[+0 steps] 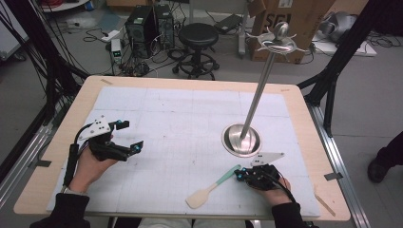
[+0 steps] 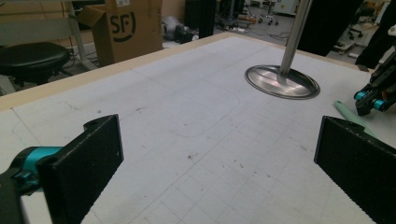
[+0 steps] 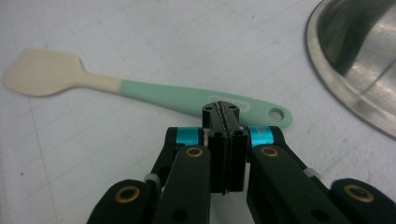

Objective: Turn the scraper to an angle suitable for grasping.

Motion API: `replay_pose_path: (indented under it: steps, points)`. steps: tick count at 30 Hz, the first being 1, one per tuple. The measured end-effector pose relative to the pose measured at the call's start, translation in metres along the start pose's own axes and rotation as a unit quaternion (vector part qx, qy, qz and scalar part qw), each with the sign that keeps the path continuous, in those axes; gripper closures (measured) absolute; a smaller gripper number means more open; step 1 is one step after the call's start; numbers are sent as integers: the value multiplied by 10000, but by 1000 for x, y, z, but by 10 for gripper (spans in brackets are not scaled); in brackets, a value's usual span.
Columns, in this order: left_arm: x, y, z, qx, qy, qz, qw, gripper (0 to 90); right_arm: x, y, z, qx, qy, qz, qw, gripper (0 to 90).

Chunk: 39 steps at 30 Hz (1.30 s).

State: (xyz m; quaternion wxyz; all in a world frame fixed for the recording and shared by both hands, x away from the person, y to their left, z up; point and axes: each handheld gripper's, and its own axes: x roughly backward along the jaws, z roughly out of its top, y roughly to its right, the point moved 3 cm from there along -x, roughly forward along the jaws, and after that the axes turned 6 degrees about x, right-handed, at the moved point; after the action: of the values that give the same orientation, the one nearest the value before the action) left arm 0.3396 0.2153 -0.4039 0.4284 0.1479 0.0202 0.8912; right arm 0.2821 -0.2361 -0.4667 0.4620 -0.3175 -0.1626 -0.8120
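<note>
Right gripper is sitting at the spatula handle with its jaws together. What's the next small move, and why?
Probably open the right gripper first. Its jaws are pressed shut with nothing between them, tips just short of the spatula, whose green handle lies flat on the table beside the metal stand's base. Shut jaws can't straddle the handle. The left gripper stands open, well apart.

Black sleeves at both wrists. Left gripper: black body, 2 broad ribbed black jaws, teal collars at the jaw roots, grey three-cornered plate on top, black cable trailing along the forearm. Right gripper: same black build, 2 teal collars, brass-coloured pivot screws on the linkage arms, ribbed pad faces, grey plate, black cable looping over the hand.
</note>
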Motion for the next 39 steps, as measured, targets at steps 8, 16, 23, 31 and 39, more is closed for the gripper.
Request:
replay_pose_path:
  steps: [8, 16, 23, 31, 39]
  points:
    - [-2, 1, -1, -24, -41, 9, 10000, 17, -5, 1, 4, 16, 4, -41, 10000, 900]
    - [-4, 2, -2, -41, -99, -11, 9999, 17, -21, 4, 19, 53, -13, -191, 9998, 900]
    - [-5, 3, -3, -55, -112, -16, 9999, 17, -36, 4, 32, 51, 36, -244, 9997, 900]
    - [-5, 3, -3, -53, -115, -19, 9999, 17, -57, 2, 48, 57, 108, -196, 9997, 900]
    - [-5, 2, -3, -37, -116, -2, 9999, 17, -82, -1, 70, 170, 138, -100, 9997, 900]
